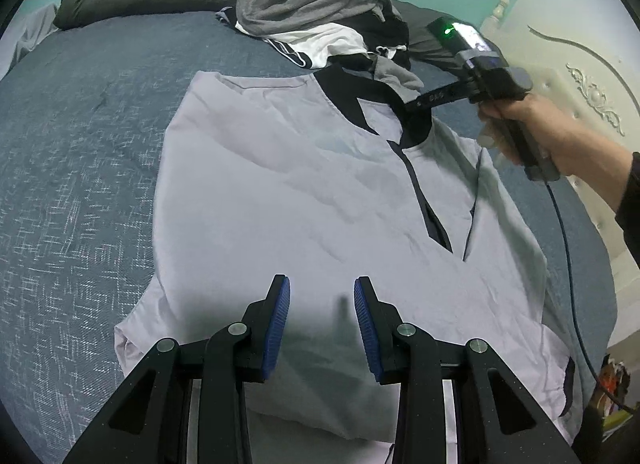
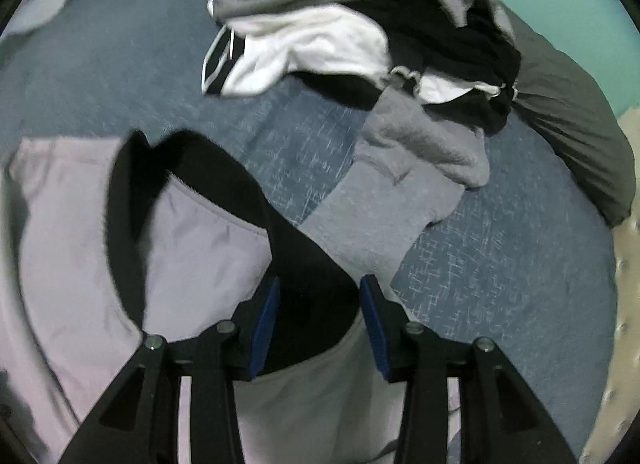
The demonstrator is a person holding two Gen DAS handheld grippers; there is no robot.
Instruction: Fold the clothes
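Shirt (image 1: 300, 191) lies flat mid-frame on the bed (image 1: 80, 167). My left claw (image 1: 322, 320) hovers apart above its hem; my right claw (image 2: 318, 324) straddles the black collar (image 2: 304, 264), apart.

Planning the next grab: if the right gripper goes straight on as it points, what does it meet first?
Most likely the shirt's black collar, lying between the open right gripper fingers; depth is unclear.

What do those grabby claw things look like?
Each has two black plastic fingers with ribbed blue pads and round silver pins. The right gripper has a boxy black handle, a glowing green light, and a dark cable trailing down. The hand holding it wears a dark sleeve.
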